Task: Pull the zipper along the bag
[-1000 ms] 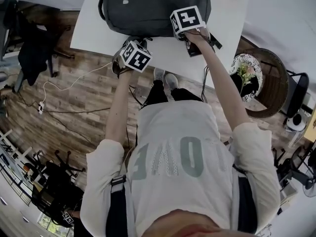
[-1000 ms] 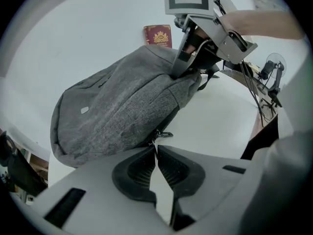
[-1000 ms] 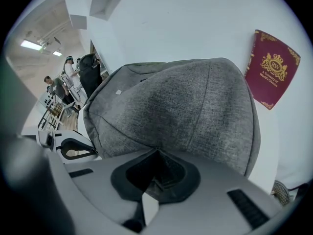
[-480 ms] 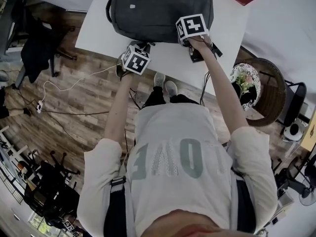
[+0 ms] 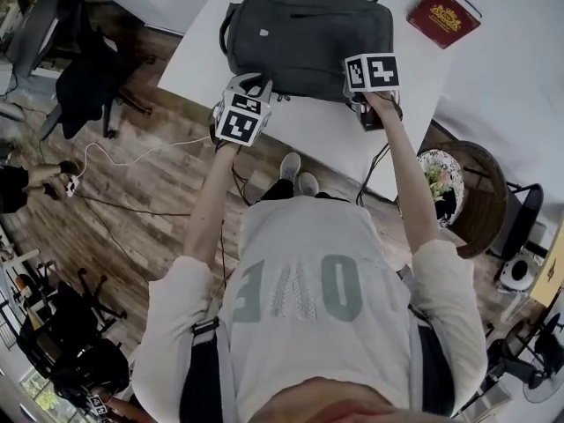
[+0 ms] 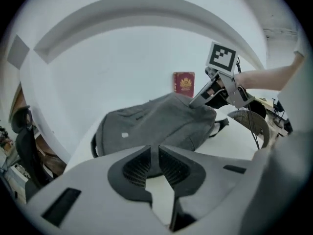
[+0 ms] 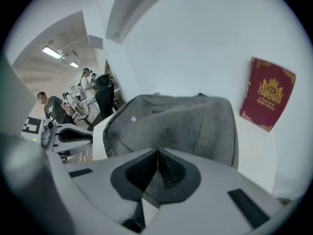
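While the left hand-held gripper (image 6: 151, 148) stands a slit apart and the right hand-held gripper (image 7: 157, 151) pressed together, both empty, the bag (image 5: 308, 38) lies flat beyond them on the surface (image 5: 335, 135); this fits reaching for the zipper or having released it

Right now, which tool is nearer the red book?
The right tool, at the backpack's end nearest the book; the left tool is at its opposite end.

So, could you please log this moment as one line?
bag: lying on table | left hand-held gripper: slightly open, empty | right hand-held gripper: shut, empty
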`<state>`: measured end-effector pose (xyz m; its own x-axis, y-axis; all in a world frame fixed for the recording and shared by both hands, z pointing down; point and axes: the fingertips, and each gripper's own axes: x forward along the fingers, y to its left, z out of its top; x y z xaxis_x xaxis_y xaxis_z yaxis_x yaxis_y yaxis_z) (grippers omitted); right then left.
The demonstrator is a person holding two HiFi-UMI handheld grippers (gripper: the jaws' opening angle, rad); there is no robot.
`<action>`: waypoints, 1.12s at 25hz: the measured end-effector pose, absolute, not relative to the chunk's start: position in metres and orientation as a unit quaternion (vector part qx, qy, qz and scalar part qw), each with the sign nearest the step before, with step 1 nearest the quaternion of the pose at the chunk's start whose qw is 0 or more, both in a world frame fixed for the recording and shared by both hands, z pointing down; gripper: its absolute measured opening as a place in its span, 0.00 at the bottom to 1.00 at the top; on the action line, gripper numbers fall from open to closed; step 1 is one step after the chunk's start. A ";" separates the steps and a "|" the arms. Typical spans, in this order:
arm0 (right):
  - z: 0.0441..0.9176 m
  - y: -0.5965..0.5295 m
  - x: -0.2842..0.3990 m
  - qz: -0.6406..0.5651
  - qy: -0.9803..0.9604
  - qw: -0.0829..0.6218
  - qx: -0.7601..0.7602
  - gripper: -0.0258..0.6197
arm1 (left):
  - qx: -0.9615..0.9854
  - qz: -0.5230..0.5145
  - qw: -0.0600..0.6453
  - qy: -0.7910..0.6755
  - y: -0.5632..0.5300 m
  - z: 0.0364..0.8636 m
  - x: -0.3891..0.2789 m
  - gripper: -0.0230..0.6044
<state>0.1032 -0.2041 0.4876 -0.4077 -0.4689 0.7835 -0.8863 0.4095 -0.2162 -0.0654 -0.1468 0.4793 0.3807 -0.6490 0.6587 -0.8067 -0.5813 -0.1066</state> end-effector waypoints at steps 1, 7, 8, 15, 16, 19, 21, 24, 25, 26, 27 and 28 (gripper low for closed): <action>0.467 -0.209 0.100 0.302 -0.788 0.306 0.442 0.08 | 0.823 0.321 0.102 -0.457 -0.153 0.459 -0.070 0.09; 0.314 -0.199 0.059 0.132 -0.899 0.093 0.407 0.08 | 0.826 0.146 0.025 -0.544 -0.162 0.321 -0.086 0.08; 0.294 -0.190 0.054 0.108 -0.907 0.058 0.402 0.08 | 0.822 0.112 0.015 -0.558 -0.156 0.300 -0.089 0.08; 0.250 -0.136 0.045 0.014 -0.901 -0.018 0.433 0.08 | 0.801 0.027 -0.090 -0.591 -0.109 0.224 -0.089 0.08; 0.250 -0.131 0.045 0.003 -0.898 -0.017 0.440 0.08 | 0.800 0.023 -0.100 -0.592 -0.106 0.222 -0.089 0.08; 0.254 -0.118 0.046 -0.014 -0.890 -0.020 0.455 0.08 | 0.798 0.022 -0.110 -0.592 -0.102 0.225 -0.091 0.08; 0.259 -0.112 0.047 -0.009 -0.889 -0.022 0.457 0.08 | 0.797 0.014 -0.104 -0.595 -0.101 0.228 -0.094 0.08; 0.268 -0.109 0.042 0.004 -0.895 -0.020 0.445 0.08 | 0.796 0.011 -0.106 -0.596 -0.104 0.229 -0.097 0.08; 0.270 -0.109 0.041 0.006 -0.895 -0.019 0.446 0.08 | 0.796 0.012 -0.108 -0.595 -0.105 0.229 -0.097 0.08; 0.272 -0.109 0.039 0.007 -0.894 -0.017 0.448 0.08 | 0.797 0.013 -0.109 -0.594 -0.107 0.229 -0.098 0.08; 0.272 -0.109 0.037 0.007 -0.893 -0.016 0.449 0.08 | 0.798 0.013 -0.109 -0.593 -0.108 0.229 -0.098 0.08; 0.272 -0.110 0.035 0.006 -0.893 -0.016 0.450 0.08 | 0.799 0.013 -0.109 -0.592 -0.110 0.229 -0.099 0.08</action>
<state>0.0355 -0.1095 0.2721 -0.5939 -0.8042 -0.0236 -0.8037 0.5944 -0.0264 -0.0995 -0.1099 0.2287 0.2989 -0.9482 -0.1081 -0.9426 -0.2756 -0.1886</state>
